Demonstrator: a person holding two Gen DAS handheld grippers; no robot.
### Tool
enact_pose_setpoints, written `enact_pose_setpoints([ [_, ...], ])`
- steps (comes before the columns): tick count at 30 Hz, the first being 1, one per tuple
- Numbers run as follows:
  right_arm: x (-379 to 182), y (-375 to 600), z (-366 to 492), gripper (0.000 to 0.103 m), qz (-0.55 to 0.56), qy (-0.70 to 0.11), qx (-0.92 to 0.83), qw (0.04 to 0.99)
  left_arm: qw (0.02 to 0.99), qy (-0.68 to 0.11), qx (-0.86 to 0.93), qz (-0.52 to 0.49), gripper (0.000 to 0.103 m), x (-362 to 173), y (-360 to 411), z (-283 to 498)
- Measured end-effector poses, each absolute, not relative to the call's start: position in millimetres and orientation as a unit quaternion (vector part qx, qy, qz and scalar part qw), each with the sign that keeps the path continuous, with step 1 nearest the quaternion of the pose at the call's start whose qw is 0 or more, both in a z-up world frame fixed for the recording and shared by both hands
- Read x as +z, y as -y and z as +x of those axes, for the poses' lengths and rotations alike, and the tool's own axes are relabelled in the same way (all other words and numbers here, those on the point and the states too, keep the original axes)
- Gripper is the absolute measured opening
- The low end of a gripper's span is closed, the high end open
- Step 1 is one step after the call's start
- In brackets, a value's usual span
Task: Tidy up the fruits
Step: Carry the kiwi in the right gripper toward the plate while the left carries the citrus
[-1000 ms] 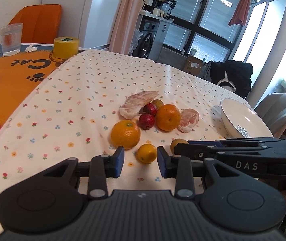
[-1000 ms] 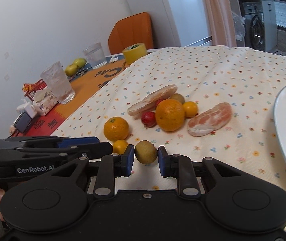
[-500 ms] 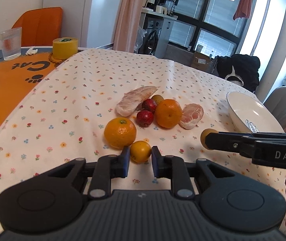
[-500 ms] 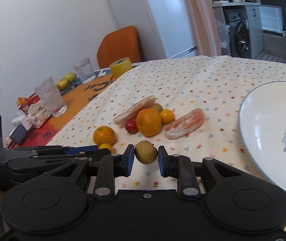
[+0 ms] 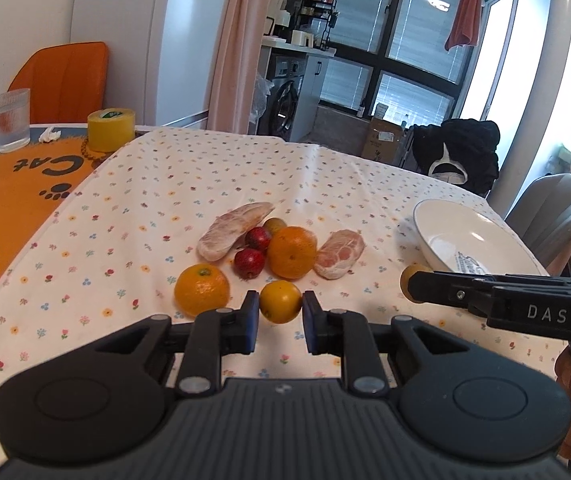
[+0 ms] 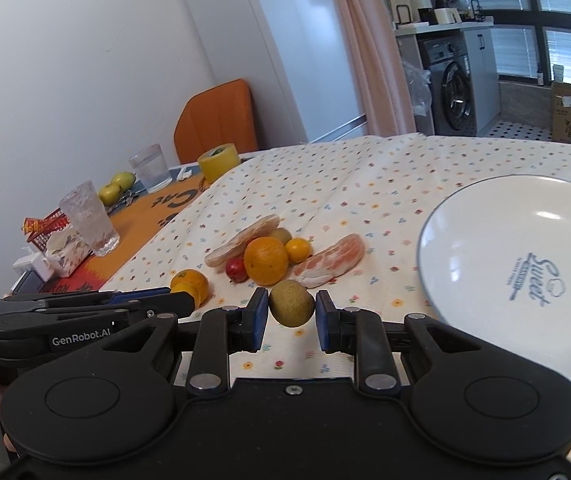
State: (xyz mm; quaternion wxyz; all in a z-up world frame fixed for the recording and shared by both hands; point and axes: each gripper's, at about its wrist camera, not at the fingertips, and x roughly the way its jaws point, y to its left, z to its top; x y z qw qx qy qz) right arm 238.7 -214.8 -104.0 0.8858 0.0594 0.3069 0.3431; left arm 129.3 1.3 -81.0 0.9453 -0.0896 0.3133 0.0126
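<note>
The right hand-held gripper [image 6: 290, 317] pinches a brownish-green fruit [image 6: 291, 303] just short of the white plate [image 6: 485, 240], probably its destination. The left hand-held gripper [image 5: 277, 320] clamps a small yellow-orange fruit [image 5: 280, 301], seemingly lifted just clear of the table [image 5: 205, 176], where the remaining fruits are clustered.

The worktop [image 5: 213, 184] is covered by a flowered cloth [image 5: 325, 184]. The big orange [image 5: 291, 252] lies mid-cloth. Touching it on the left are two red fruits [image 5: 250, 262]; behind those lies a long peeled segment [image 5: 233, 230]. Just right of the orange lies a second peeled segment [image 5: 339, 254]. A smaller orange [image 5: 202, 289] sits nearer, to the left. The white plate [image 6: 517, 272] lies well to the right.
</note>
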Motion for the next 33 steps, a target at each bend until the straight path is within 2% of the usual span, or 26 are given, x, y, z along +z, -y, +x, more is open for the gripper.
enact_pose_setpoints([
  [33,-98,292,240,0.024,0.09,-0.277,0.279,0.915,0.954,-0.286,-0.06,-0.06,0.021,-58,77,155],
])
